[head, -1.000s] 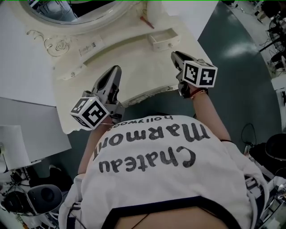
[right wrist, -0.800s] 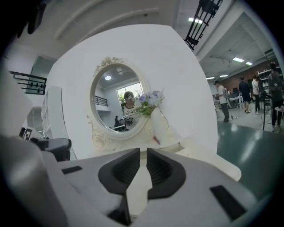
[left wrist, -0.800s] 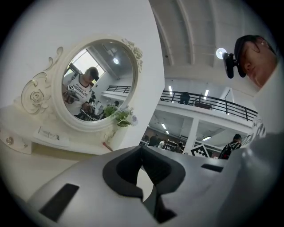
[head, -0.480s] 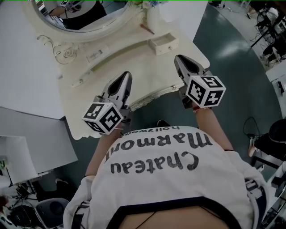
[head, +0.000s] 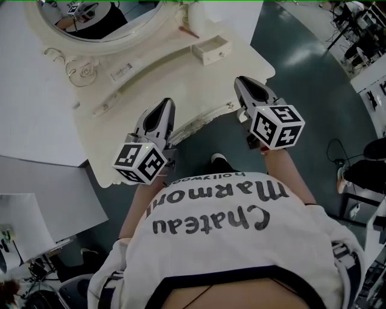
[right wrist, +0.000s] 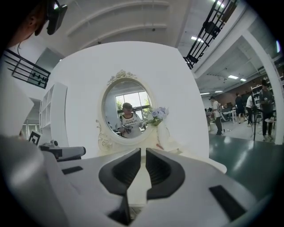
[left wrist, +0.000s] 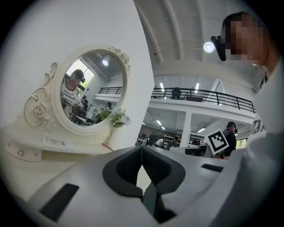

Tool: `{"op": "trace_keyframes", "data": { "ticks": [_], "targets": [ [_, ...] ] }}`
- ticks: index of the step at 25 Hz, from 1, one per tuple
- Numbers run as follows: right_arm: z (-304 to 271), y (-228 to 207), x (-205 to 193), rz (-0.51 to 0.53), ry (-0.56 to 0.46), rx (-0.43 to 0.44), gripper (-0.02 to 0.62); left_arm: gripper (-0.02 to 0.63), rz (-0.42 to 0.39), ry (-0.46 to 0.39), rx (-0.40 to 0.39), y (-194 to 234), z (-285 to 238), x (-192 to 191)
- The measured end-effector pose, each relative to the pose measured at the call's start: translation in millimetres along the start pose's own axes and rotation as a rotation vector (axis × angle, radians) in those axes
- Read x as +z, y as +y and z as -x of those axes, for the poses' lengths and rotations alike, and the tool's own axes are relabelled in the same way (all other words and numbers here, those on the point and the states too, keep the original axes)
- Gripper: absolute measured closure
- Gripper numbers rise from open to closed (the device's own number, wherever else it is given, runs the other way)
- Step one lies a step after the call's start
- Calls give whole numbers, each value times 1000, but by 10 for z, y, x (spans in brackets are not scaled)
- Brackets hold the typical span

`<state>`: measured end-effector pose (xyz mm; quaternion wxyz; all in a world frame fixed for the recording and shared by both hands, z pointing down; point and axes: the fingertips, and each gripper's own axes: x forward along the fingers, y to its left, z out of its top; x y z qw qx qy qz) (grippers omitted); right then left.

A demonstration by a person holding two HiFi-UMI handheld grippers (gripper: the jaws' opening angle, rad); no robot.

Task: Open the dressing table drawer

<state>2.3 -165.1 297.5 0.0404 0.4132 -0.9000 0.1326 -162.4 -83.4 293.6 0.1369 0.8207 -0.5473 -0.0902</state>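
The cream dressing table (head: 181, 84) has an oval mirror (head: 90, 18) at its back. On its raised shelf a small drawer (head: 212, 49) with a round knob stands pulled out, its hollow inside showing. My left gripper (head: 166, 104) hovers over the table's front edge, well short of the drawer, with its jaw tips touching (left wrist: 142, 150) and nothing held. My right gripper (head: 239, 81) hangs above the table's front right corner, below the drawer in the head view. Its jaws (right wrist: 143, 153) have just been closing; a narrow slit stays between them with nothing in it.
A white wall panel (head: 36, 121) flanks the table on the left, and grey-green floor (head: 301, 72) lies to the right. The person's shoe (head: 220, 162) shows under the table's front edge. A flower sprig (right wrist: 159, 113) stands by the mirror (right wrist: 126, 111). Equipment clutters the lower left corner.
Both grippers have lifted toward the head camera, the right one more, and the left has drifted right. The table has slid up and left in the head view.
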Motion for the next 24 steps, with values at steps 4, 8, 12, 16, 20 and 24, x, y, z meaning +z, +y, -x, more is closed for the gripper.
{"op": "trace_keyframes", "data": {
  "ticks": [4,8,12,16,20,24],
  "targets": [
    [161,-21,-110,-20,11,-22,541,583,4,5,-18,-83,55,-64],
    [257,-43,-220,-33,18,-45,541,583,9,21,-38,-154,102,-159],
    [327,-21,-346,-37,40,-58,541,583,16,34,-48,-196,165,-233],
    [388,2,-419,-33,55,-61,541,583,17,43,-54,-246,196,-278],
    [401,8,-437,-22,65,-61,541,583,21,46,-57,-270,194,-297],
    [409,7,-444,-18,71,-57,541,583,20,49,-62,-307,180,-307]
  ]
}}
